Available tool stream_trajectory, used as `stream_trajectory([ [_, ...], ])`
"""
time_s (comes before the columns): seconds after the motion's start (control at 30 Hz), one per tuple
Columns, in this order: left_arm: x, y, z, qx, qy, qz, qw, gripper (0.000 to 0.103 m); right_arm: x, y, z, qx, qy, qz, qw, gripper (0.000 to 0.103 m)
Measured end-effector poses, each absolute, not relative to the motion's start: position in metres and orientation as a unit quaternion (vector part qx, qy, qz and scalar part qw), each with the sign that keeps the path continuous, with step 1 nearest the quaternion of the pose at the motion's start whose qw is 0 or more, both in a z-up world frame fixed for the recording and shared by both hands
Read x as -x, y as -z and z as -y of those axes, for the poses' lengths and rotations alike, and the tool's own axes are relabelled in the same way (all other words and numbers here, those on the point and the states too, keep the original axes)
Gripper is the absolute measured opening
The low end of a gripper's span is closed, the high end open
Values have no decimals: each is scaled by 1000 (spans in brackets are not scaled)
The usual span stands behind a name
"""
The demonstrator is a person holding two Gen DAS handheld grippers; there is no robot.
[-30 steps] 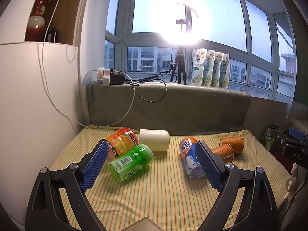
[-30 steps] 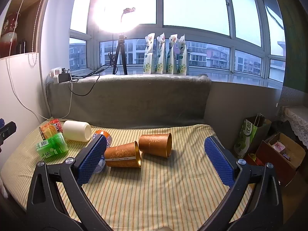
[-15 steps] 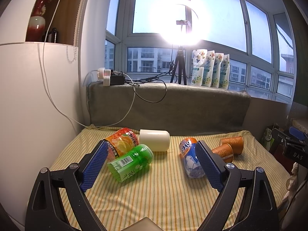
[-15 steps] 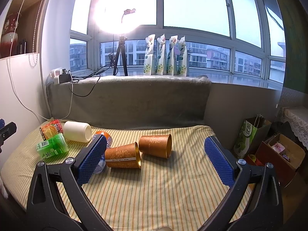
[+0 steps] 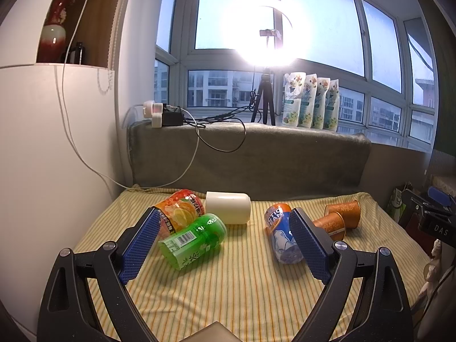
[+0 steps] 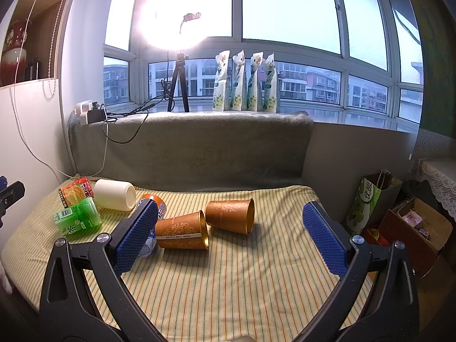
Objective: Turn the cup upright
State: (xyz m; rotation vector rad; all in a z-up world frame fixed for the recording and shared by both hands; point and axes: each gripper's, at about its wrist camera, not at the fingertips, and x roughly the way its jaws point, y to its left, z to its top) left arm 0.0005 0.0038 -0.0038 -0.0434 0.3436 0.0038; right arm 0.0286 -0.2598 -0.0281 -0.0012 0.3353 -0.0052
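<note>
Several cups lie on their sides on a striped cloth (image 5: 242,279). In the left wrist view: an orange printed cup (image 5: 179,212), a green cup (image 5: 193,240), a cream cup (image 5: 228,207), an orange-and-blue cup (image 5: 280,232) and two brown-gold cups (image 5: 342,213). In the right wrist view the two brown-gold cups (image 6: 230,215) (image 6: 182,230) lie mid-cloth, the cream cup (image 6: 114,195) and green cup (image 6: 77,221) at left. My left gripper (image 5: 223,243) is open and empty above the green cup. My right gripper (image 6: 230,238) is open and empty near the brown-gold cups.
A grey padded backrest (image 5: 250,156) runs behind the cloth, with a power strip and cables (image 5: 162,112) on top. A white cabinet (image 5: 57,156) stands at left. Bags and a box (image 6: 410,222) sit on the floor at right.
The right wrist view has shifted slightly; the left gripper and the cups have not moved.
</note>
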Motion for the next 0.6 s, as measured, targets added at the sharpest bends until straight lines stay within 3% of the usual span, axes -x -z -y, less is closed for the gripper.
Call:
stream_trajectory([
  [0.6, -6, 5, 3, 13, 7, -178, 984, 92, -29, 32, 263, -2, 3, -168, 986, 103],
])
